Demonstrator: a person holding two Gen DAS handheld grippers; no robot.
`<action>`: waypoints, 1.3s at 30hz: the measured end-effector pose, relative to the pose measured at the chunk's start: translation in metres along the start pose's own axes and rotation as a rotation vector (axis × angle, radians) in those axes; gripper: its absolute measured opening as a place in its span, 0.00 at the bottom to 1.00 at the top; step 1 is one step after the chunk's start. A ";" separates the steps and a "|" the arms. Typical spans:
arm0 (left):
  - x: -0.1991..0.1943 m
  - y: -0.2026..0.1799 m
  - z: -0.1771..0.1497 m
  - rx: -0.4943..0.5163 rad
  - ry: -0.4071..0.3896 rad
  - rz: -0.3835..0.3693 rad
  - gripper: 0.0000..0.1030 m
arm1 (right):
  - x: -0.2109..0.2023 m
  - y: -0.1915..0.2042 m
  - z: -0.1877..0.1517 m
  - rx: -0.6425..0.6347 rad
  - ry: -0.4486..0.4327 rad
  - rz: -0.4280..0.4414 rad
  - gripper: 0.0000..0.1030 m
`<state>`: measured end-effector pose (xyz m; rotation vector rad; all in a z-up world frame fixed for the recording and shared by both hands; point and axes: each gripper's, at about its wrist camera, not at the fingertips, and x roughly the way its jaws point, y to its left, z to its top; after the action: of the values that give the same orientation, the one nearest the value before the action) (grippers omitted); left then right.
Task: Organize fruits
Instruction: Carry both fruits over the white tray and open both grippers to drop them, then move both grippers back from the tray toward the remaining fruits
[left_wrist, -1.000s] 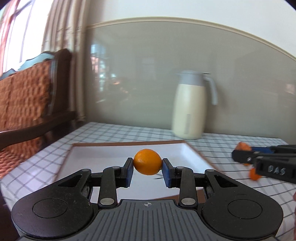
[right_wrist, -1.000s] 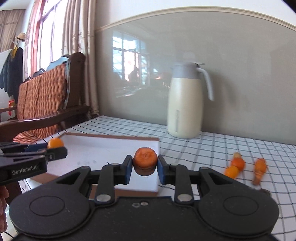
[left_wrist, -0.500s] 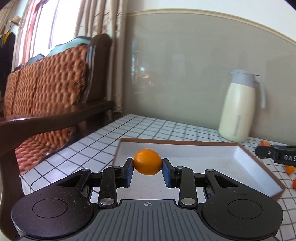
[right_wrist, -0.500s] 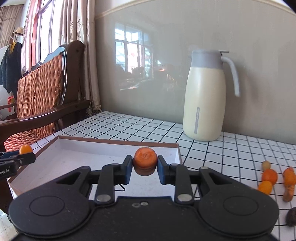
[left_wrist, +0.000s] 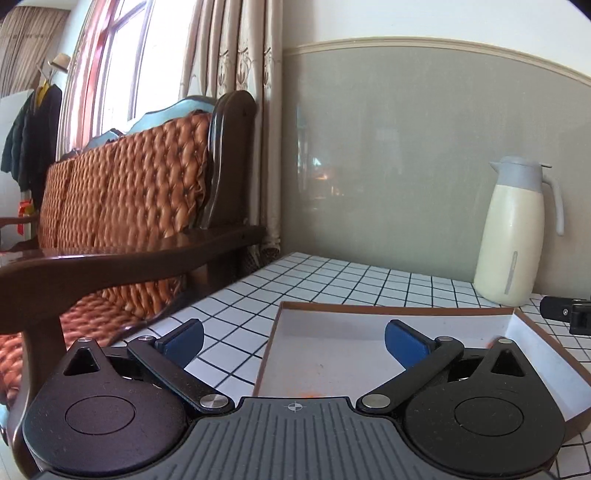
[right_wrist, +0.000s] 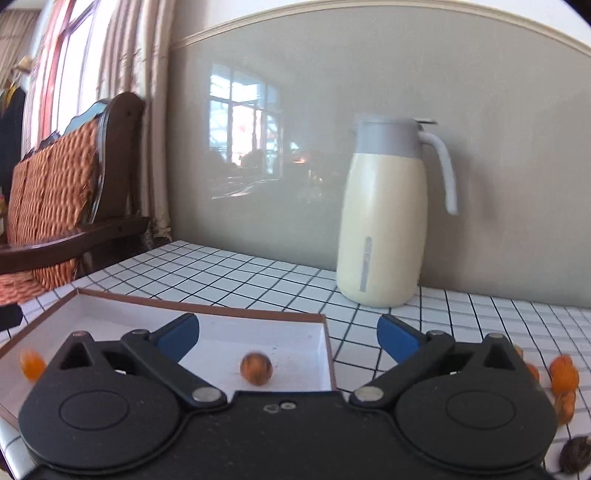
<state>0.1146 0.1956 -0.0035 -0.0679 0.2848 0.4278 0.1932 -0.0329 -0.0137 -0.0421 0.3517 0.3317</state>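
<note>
Both tongs (left_wrist: 293, 341) (right_wrist: 288, 336) now spread, fruits (right_wrist: 256, 369) released.

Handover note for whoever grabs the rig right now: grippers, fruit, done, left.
Left gripper: open, nothing in it, over the near left corner of the tray.
Right gripper: open, nothing in it, over the tray's right end.
Done: two fruits in the tray, a blurred one at the middle and an orange one at the left end.
Left: the loose fruits on the tablecloth to the right, including a dark one nearest the camera.
</note>
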 end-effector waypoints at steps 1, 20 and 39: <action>0.000 -0.001 0.000 0.001 0.003 -0.001 1.00 | 0.000 -0.001 -0.002 -0.001 0.008 0.001 0.94; -0.034 -0.024 0.001 0.026 -0.020 -0.041 1.00 | -0.036 -0.023 -0.006 0.004 0.011 0.002 0.94; -0.092 -0.046 -0.004 0.056 -0.052 -0.129 1.00 | -0.102 -0.051 -0.015 0.051 -0.018 -0.023 0.94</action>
<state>0.0530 0.1167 0.0193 -0.0196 0.2393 0.2925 0.1143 -0.1146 0.0068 0.0064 0.3419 0.3003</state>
